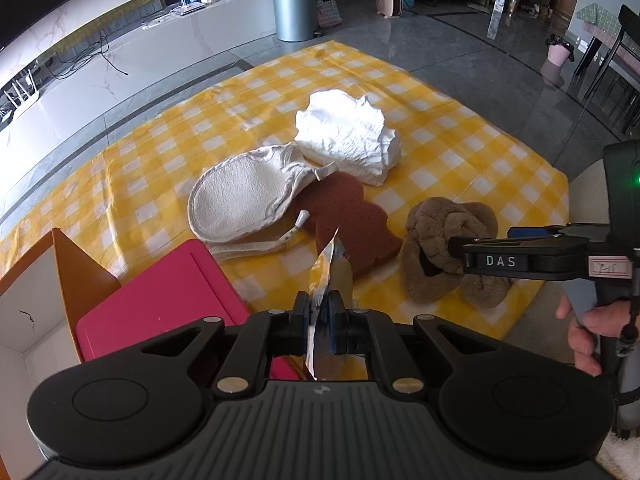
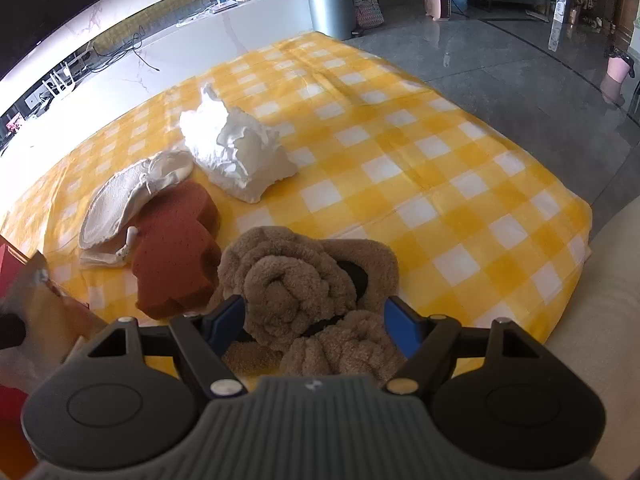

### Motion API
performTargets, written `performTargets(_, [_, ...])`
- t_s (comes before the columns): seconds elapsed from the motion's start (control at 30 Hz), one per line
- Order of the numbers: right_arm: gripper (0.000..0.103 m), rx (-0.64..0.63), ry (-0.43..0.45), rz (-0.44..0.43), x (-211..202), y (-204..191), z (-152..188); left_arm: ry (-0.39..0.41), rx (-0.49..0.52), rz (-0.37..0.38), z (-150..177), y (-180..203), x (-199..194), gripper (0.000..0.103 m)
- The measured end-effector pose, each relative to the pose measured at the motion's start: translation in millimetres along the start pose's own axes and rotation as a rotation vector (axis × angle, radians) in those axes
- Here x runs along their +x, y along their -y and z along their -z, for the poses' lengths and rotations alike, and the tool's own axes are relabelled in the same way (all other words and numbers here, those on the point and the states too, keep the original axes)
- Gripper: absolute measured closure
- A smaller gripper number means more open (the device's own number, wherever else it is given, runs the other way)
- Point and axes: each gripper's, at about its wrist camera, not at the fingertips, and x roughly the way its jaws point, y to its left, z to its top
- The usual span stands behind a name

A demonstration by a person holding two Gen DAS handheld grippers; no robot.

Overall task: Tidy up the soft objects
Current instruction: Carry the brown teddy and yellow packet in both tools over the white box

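Brown fuzzy slippers (image 2: 304, 300) lie on the checked cloth (image 2: 440, 168) directly between the spread fingers of the right gripper (image 2: 316, 320), which grips nothing yet. The left gripper (image 1: 320, 312), clenched on a thin foil packet (image 1: 326, 276), hangs off to their left beside the pink box (image 1: 160, 300), so the right hand is nearer.

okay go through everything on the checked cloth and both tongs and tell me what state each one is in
Left tongs: shut on a thin foil packet.
Right tongs: open, astride the brown slippers.
Brown sponge: lying flat.
White mitt: flat, edge over the sponge.
White cloth: crumpled.
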Motion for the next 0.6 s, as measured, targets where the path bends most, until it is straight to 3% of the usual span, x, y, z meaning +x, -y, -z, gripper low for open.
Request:
performTargets(0.1, [0.026, -0.014, -0.027, 0.016, 5, -2, 1, 0.009, 0.011, -0.008, 1, 5, 7, 0.083])
performTargets(0.17, [0.022, -0.016, -0.050, 0.027, 10, -2, 1, -0.030, 0.035, 0.012, 1, 11, 15, 0.060])
performTargets(0.27, [0.019, -0.024, -0.078, 0.040, 16, -3, 1, -0.087, 0.085, 0.034, 5, 25, 34, 0.047])
performTargets(0.3, [0.019, -0.026, -0.083, 0.043, 17, -3, 1, -0.104, 0.103, 0.020, 7, 31, 40, 0.047])
performTargets(0.4, [0.019, -0.026, -0.082, 0.039, 17, -2, 2, -0.082, 0.238, -0.077, 14, 55, 55, 0.024])
performTargets(0.53, [0.018, -0.023, -0.085, 0.036, 17, -1, 2, -0.146, 0.252, -0.060, 17, 69, 77, 0.026])
performTargets(0.6, [0.018, -0.019, -0.086, 0.033, 17, 0, 2, -0.167, 0.246, -0.038, 18, 73, 85, 0.033])
